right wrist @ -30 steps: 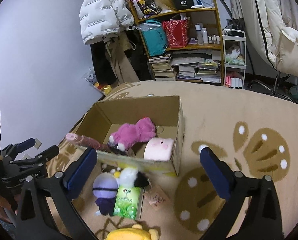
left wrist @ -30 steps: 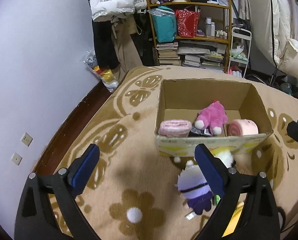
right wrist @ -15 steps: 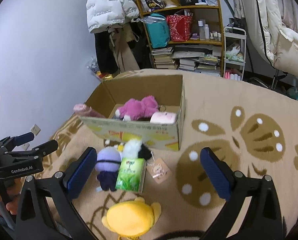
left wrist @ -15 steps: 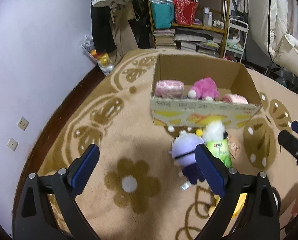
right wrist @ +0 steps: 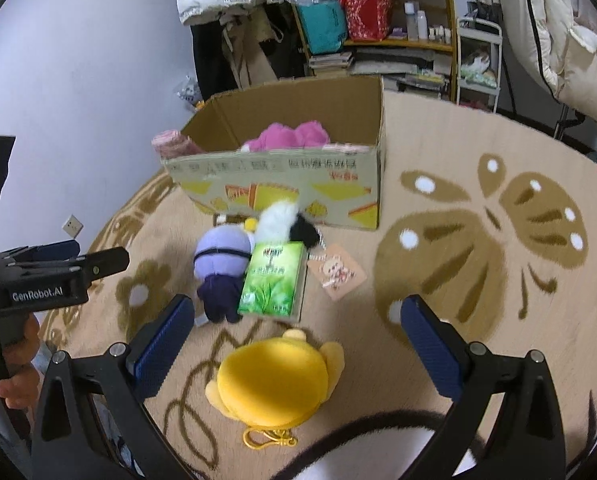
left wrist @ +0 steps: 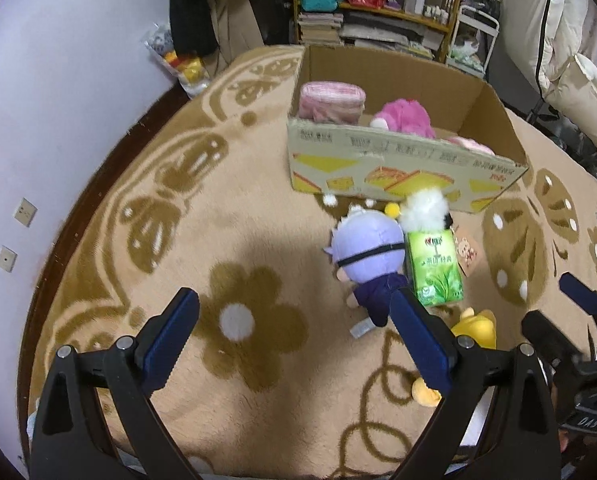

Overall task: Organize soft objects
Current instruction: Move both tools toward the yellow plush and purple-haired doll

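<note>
Patterned carpet [right wrist: 478, 152] carries everything; both grippers hang spread and empty, the right gripper [right wrist: 294, 344] just above the yellow plush [right wrist: 274, 380], likely its next pick, the left gripper [left wrist: 294, 340] beside it. At 12 o'clock lie a purple doll [right wrist: 222, 264] and tissue pack [right wrist: 272, 280], then the cardboard box [right wrist: 298, 184] collecting pink toys

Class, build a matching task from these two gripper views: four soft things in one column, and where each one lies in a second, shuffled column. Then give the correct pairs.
Things
1. pink plush
2. yellow plush
3. purple doll
4. green tissue pack

Places
A. on the carpet, nearest the right gripper
B. inside the cardboard box
C. between the purple doll and a paper tag
D. left of the tissue pack, touching it

Pairs: 1-B, 2-A, 3-D, 4-C
</note>
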Tool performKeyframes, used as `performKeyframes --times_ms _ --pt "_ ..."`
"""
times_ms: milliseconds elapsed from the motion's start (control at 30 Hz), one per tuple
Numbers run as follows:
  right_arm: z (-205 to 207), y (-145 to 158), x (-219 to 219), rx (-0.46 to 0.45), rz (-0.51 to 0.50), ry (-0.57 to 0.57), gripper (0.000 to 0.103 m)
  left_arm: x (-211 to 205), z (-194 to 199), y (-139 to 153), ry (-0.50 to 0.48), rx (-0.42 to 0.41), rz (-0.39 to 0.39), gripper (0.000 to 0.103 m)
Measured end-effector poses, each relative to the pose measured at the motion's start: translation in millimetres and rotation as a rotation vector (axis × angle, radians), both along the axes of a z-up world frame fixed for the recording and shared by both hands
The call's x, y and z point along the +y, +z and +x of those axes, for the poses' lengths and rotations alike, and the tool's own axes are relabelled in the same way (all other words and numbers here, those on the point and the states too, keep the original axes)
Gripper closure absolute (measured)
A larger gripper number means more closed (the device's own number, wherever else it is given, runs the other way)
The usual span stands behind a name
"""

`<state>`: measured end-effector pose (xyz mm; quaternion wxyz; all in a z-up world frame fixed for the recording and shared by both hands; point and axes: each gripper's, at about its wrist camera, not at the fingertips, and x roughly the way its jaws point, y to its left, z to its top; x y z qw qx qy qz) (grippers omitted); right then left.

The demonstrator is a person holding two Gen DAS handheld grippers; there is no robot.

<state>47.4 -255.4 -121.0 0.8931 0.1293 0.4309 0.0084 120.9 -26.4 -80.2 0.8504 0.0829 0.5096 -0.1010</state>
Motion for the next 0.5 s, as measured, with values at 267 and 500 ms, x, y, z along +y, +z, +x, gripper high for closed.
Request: performKeyframes --times_ms 267,500 --pt "7.4 -32.3 5.2 0.095 0.052 0.027 0.000 -11.9 9.5 -23.2 -0.058 0.091 -0.021 0.007" --pt "18.5 -62.6 14.9 0.192 0.053 0.051 0.000 -28.9 21.2 -43.6 -0.099 0.140 0.000 0.007"
